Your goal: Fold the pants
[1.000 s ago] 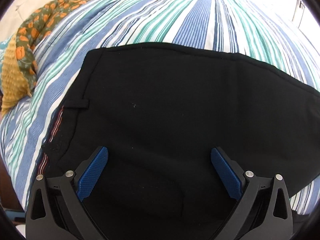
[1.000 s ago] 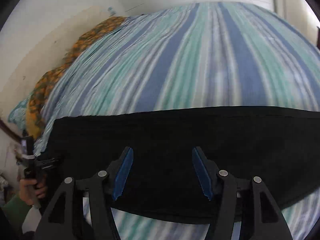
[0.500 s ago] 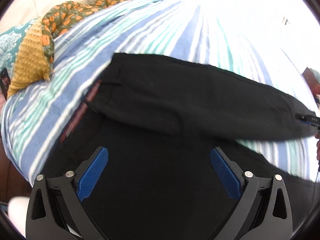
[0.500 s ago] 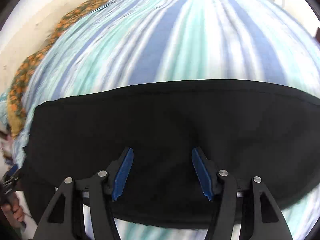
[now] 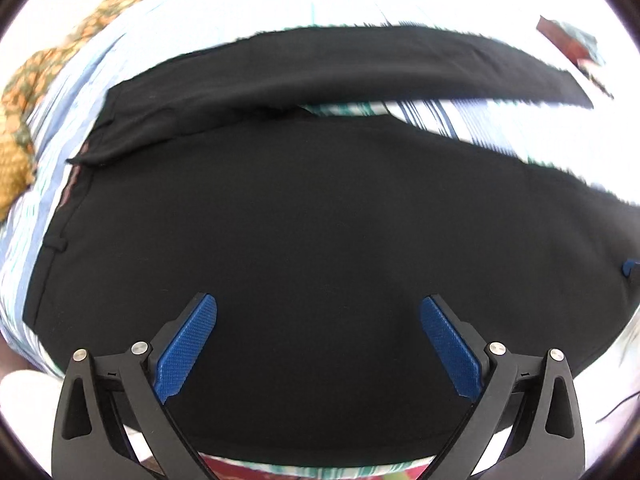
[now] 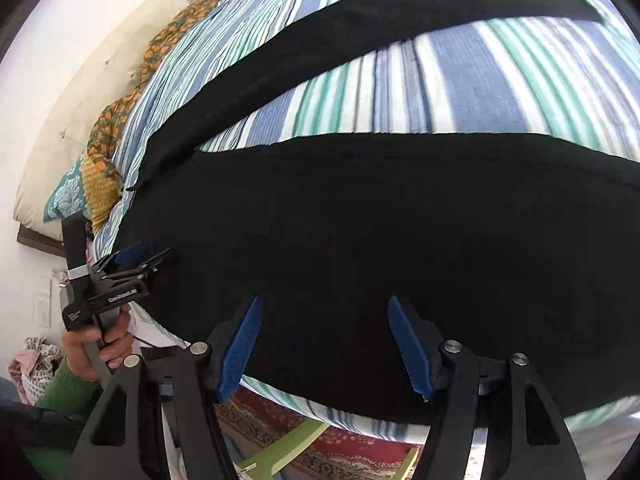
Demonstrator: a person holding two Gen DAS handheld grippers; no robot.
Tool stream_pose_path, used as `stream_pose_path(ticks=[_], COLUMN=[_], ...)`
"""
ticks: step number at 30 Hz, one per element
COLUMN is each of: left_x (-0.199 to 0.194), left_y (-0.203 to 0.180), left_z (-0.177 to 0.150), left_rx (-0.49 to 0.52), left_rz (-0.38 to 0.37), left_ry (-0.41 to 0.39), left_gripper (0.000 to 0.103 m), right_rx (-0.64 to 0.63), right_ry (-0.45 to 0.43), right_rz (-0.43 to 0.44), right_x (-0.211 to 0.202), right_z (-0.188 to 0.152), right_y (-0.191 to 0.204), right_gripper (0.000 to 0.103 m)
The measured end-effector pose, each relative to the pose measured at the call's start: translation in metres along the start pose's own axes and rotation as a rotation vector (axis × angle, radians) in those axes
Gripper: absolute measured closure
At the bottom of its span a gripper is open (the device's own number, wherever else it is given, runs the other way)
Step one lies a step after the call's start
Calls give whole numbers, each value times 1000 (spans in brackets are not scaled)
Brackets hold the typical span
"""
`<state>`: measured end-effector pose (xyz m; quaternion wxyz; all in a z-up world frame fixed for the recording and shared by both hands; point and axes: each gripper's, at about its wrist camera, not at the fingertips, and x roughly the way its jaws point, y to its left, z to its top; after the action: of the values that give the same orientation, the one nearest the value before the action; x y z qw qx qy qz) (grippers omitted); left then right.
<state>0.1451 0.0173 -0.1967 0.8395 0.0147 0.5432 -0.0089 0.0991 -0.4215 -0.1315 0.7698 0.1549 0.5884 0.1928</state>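
Your left hand-held gripper [image 5: 318, 344] and right hand-held gripper [image 6: 324, 344] both gape wide, empty, over the black cloth pants [image 6: 380, 240] spread ahead on the striped bed [image 6: 460, 80].

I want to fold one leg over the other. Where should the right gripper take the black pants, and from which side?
Probably the far leg near its hem, approached from the open end. That leg lies flat and spread away from the near leg on the striped bedsheet, so its edge is free. The right gripper is open.
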Motion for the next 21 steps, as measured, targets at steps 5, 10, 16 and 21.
stream_pose_path(ticks=[5,10,16,21], left_x=[-12,10,47,55], left_y=[46,122,169,189], left_z=[51,103,81,46], left_rx=[-110,-353,-457,-553], left_rz=[94,172,280,168], left_ry=[-118,-169,-111,-174], left_gripper=[1,1,1,0], right_rx=[-71,-218,-410,-522], right_ry=[-59,-68,43,84], right_rz=[-106,74,212,115], right_x=[-30,27,151,195], right_z=[56,154,216,240], right_y=[24,125,234,203], right_gripper=[36,33,32,33])
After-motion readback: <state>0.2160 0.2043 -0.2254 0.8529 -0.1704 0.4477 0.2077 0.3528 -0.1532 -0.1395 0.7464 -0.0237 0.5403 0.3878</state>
